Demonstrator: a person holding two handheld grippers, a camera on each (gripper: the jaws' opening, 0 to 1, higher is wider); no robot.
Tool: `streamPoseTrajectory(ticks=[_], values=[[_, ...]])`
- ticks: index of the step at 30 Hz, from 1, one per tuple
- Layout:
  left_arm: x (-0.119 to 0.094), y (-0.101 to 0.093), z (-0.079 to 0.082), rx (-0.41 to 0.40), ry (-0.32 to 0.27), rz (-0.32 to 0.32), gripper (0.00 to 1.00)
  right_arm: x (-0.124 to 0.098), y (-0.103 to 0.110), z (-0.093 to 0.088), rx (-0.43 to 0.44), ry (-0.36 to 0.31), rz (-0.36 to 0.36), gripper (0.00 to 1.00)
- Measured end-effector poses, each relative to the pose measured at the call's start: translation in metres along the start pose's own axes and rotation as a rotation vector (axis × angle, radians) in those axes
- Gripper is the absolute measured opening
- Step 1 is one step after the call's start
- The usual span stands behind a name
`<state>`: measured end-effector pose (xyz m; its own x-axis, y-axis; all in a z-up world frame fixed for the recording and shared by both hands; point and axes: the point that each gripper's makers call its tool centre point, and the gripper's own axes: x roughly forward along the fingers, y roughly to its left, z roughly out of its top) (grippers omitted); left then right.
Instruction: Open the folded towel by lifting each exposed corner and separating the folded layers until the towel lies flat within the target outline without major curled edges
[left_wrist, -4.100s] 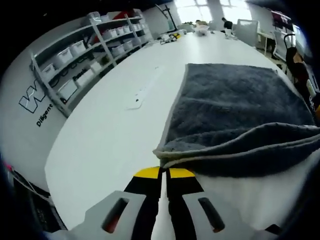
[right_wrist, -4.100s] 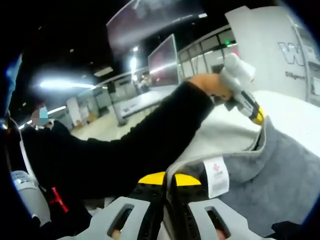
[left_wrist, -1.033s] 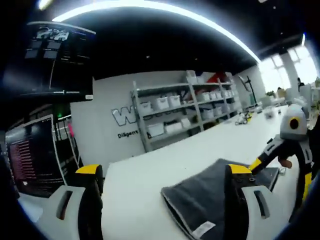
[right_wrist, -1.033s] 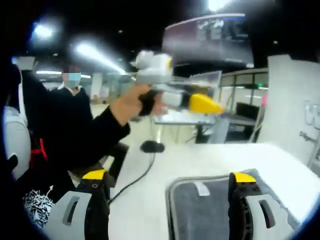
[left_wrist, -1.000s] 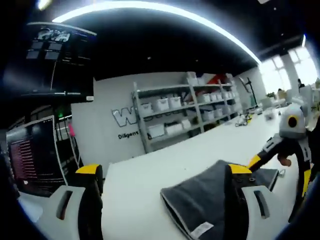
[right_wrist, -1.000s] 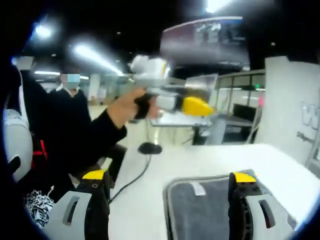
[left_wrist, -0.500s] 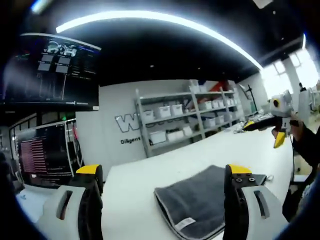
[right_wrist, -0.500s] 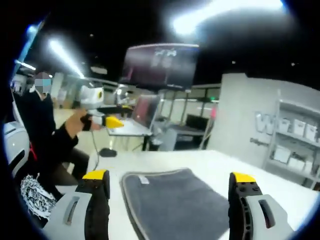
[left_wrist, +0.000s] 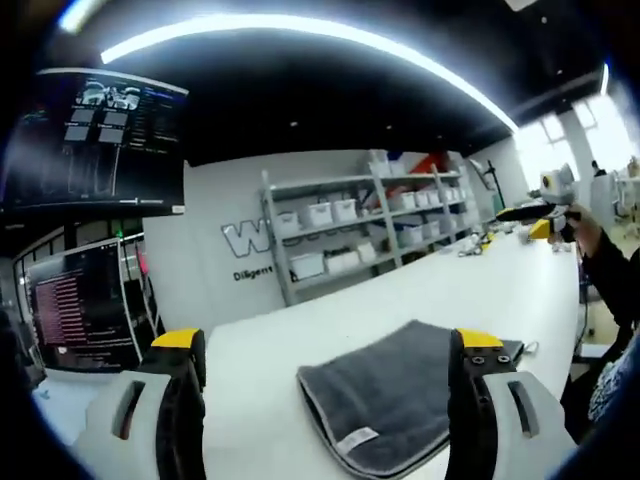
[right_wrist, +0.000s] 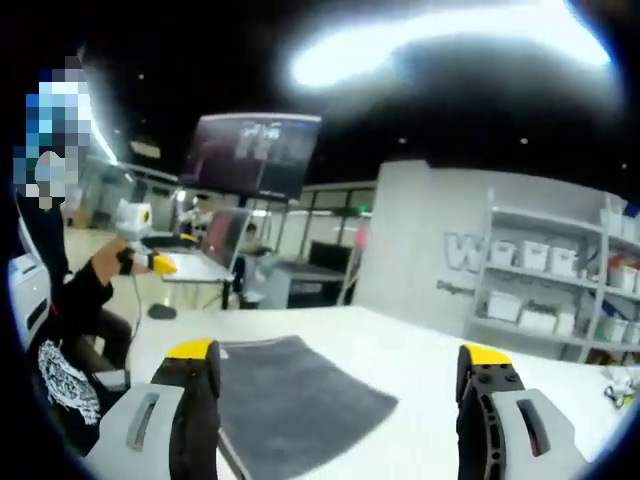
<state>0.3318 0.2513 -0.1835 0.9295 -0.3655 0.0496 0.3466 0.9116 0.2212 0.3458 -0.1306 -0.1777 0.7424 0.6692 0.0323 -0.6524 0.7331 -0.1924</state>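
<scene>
Both grippers have drawn back from the grey towel (left_wrist: 400, 395), left (left_wrist: 325, 345) and right (right_wrist: 340, 355) jaws spread, holding nothing.

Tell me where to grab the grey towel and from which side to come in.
Take the grey towel at its near corner by the white label, where the pale hemmed edge seems to lift slightly off the white table. Probably come in low from the open table side, one jaw sliding under the edge.
</scene>
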Motion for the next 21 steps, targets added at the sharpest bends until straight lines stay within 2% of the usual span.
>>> streamPoseTrajectory(ticks=[6, 9, 12, 14, 18, 19, 21], values=[[-0.003, -0.004, 0.002, 0.013, -0.005, -0.010, 1.00, -0.008, -0.003, -0.001, -0.002, 0.013, -0.029, 0.99], [-0.008, 0.001, 0.000, 0.004, -0.007, 0.006, 1.00, -0.011, -0.003, 0.002, 0.008, 0.006, -0.034, 0.99], [-0.012, 0.004, -0.006, -0.013, 0.011, -0.001, 1.00, -0.015, -0.004, 0.001, 0.005, 0.014, -0.045, 1.00], [-0.014, 0.007, -0.008, 0.004, 0.026, 0.000, 1.00, -0.018, -0.007, -0.001, 0.005, 0.021, -0.051, 1.00], [-0.023, 0.043, -0.005, 0.198, 0.105, 0.087, 1.00, -0.024, -0.016, -0.003, 0.001, 0.027, -0.073, 1.00], [-0.026, 0.048, -0.002, 0.205, 0.110, 0.093, 1.00, -0.025, -0.017, -0.003, 0.002, 0.028, -0.076, 1.00], [-0.030, 0.052, 0.011, 0.165, 0.072, 0.091, 1.00, -0.027, -0.019, -0.004, -0.001, 0.030, -0.078, 1.00]])
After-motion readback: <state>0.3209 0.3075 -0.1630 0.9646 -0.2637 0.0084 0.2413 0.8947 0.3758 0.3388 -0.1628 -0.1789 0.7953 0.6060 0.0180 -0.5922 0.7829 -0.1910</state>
